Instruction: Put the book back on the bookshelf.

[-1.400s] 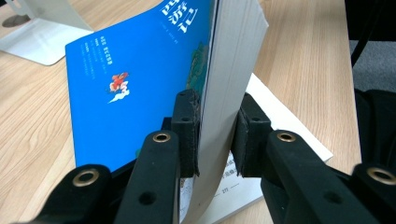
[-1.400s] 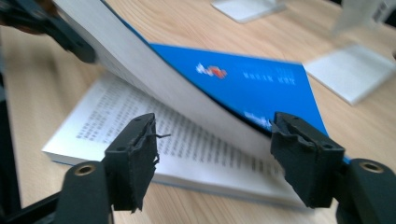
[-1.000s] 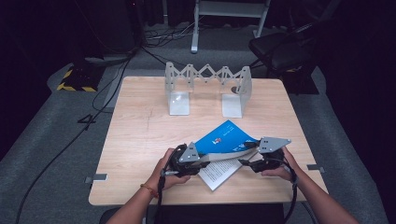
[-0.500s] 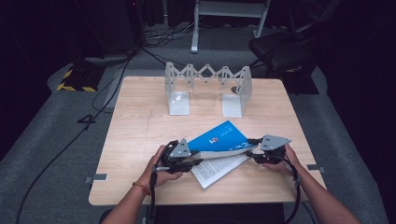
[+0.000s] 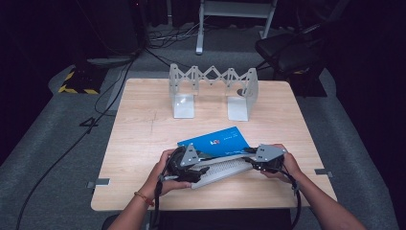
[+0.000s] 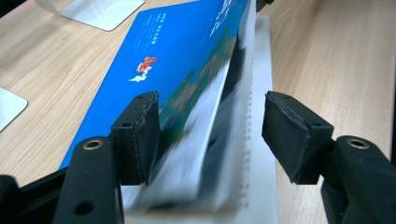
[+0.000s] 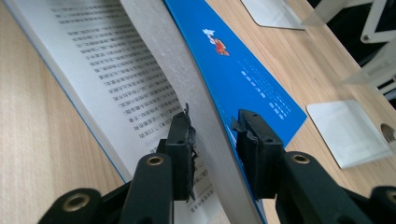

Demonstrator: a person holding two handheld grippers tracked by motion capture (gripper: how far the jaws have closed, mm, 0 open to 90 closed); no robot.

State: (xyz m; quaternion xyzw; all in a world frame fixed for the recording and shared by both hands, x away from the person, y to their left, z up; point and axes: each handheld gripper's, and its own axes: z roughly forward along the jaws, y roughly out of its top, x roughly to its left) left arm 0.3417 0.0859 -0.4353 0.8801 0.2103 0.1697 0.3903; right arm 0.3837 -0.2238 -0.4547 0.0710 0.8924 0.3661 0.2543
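A book with a blue cover (image 5: 215,140) lies open near the front of the wooden table (image 5: 143,143), its white printed pages (image 5: 225,171) facing up. My left gripper (image 5: 205,166) comes at it from the left. In the left gripper view it (image 6: 208,116) stands open, with the lifted cover (image 6: 177,56) and blurred pages between its wide jaws. My right gripper (image 5: 247,161) reaches in from the right. In the right gripper view it (image 7: 212,126) is shut on the raised block of pages and cover (image 7: 243,74), above the printed page (image 7: 112,79) lying flat.
An expanding grey metal book rack (image 5: 213,88) stands at the back of the table, with flat base plates (image 7: 350,130) (image 6: 100,9). Bare wood lies left and right of the book. A dark chair (image 5: 287,52) and floor cables (image 5: 119,81) are beyond the table.
The right gripper has shifted a little left and toward the person with the cover block. The left hand pulled left, then came back to the book. Pages blur between the left jaws.
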